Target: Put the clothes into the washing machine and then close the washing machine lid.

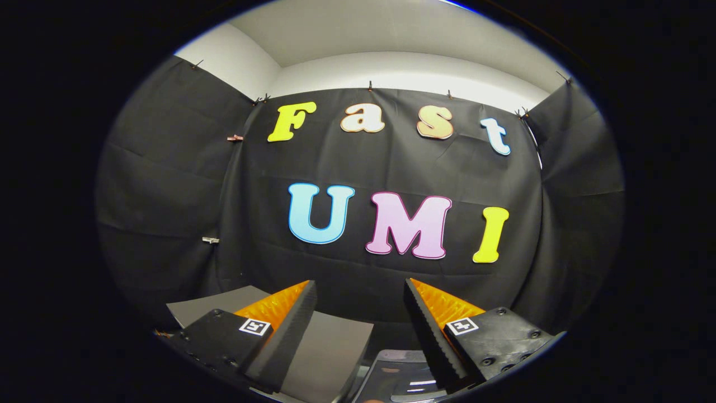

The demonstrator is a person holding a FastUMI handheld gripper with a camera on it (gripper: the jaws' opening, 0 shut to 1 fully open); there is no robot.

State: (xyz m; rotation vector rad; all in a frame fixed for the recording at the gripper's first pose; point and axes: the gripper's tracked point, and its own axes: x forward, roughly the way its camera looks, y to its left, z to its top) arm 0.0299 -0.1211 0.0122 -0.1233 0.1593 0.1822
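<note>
Behind everything, a black cloth wall (391, 168) wraps round the booth, hung by small clips along its top edge, with two more clips on the seam at about 9 o'clock. Above the cloth a pale grey wall (403, 67) and ceiling show, meeting in a corner at roughly 11 o'clock. Creases run across the cloth, and its side panels fold inward at 9 and 3 o'clock.

Low down, a flat grey slab (330, 347) lies at about 7 o'clock, reaching from beside the left finger to under the gap between the two; whether it is a desk top or a raised lid cannot be told. Just to its right, at 6 o'clock, sits a dark glossy curved surface (400, 380) that catches a few streaks of light; it may be part of the washing machine, though too little of it is seen to be sure. It lies low between the fingers, nearer the right one, and close under the gripper.

The gripper (359, 291) points level at the cloth wall. Its fingers (291, 330) stand wide apart with nothing between them and nothing touching either one; each carries a small square marker on its base. No clothes can be made out near them.
</note>
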